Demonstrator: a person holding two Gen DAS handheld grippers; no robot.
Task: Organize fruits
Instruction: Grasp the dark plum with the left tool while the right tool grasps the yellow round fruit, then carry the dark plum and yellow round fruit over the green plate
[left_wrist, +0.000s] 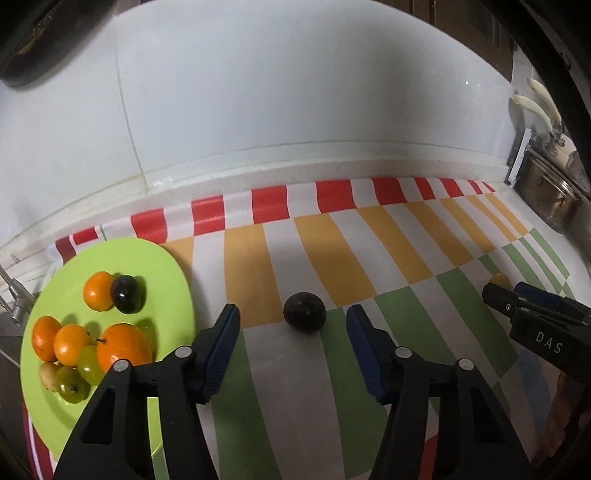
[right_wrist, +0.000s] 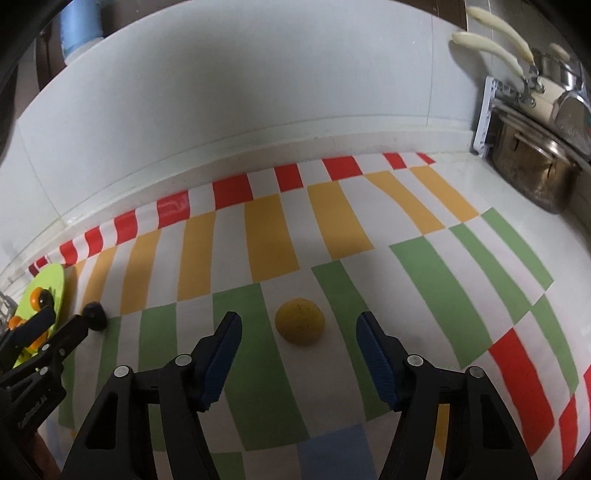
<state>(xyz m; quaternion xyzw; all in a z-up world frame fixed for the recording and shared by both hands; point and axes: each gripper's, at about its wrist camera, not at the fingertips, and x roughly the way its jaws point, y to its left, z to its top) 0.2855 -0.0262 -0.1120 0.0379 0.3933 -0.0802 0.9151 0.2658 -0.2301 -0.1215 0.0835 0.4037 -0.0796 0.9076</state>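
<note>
We hover with both pairs of fingers spread: left gripper (left_wrist: 291, 314) before the dark plum (left_wrist: 304, 313), right gripper (right_wrist: 298, 319) before the yellow fruit (right_wrist: 300, 321). Both look round, smooth and roll-prone, so we judge a gentle pinch across the widest middle best.

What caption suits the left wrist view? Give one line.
Open left gripper faces a dark round plum on the striped cloth, beside a green plate of fruit.

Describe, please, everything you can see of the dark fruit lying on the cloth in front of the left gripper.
The dark fruit is round, smooth and nearly black, perhaps a plum, with a faint sheen and a small dimple on top. It rests alone on the striped cloth, where an orange stripe meets a white one, right of the green plate and apart from it. The left gripper is open, its blue-padded fingers flanking the fruit from just short of it, not touching. The right wrist view shows it small, far left.
</note>
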